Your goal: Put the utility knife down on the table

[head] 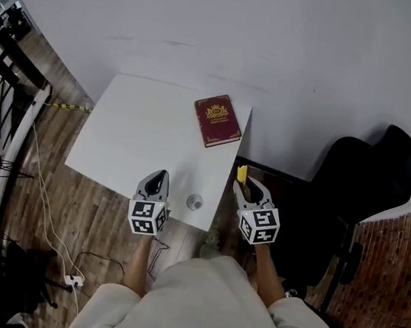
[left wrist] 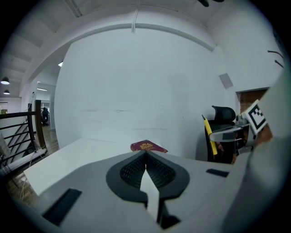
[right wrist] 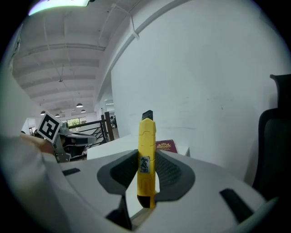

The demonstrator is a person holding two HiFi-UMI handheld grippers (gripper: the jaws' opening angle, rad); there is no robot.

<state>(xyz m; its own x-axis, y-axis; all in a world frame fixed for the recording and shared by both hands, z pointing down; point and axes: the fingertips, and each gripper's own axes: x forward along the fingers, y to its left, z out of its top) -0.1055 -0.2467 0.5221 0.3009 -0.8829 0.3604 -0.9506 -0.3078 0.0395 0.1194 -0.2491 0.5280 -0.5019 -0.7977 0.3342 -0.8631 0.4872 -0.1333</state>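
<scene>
A yellow utility knife (right wrist: 146, 159) with a black tip stands upright between the pads of my right gripper (right wrist: 147, 154), which is shut on it. From the head view, the right gripper (head: 244, 184) hovers just off the white table's (head: 135, 129) right front corner, and the knife's yellow end (head: 241, 174) pokes out ahead of the jaws. My left gripper (head: 159, 178) is over the table's front edge, its tips meeting with nothing between them (left wrist: 145, 153). In the left gripper view the knife (left wrist: 208, 133) shows at the right.
A dark red book (head: 217, 120) lies at the table's far right; it also shows ahead in the gripper views (left wrist: 148, 146) (right wrist: 164, 145). A small round grey object (head: 195, 202) sits near the front edge between the grippers. A black office chair (head: 371, 180) stands to the right, a railing (head: 5, 98) to the left.
</scene>
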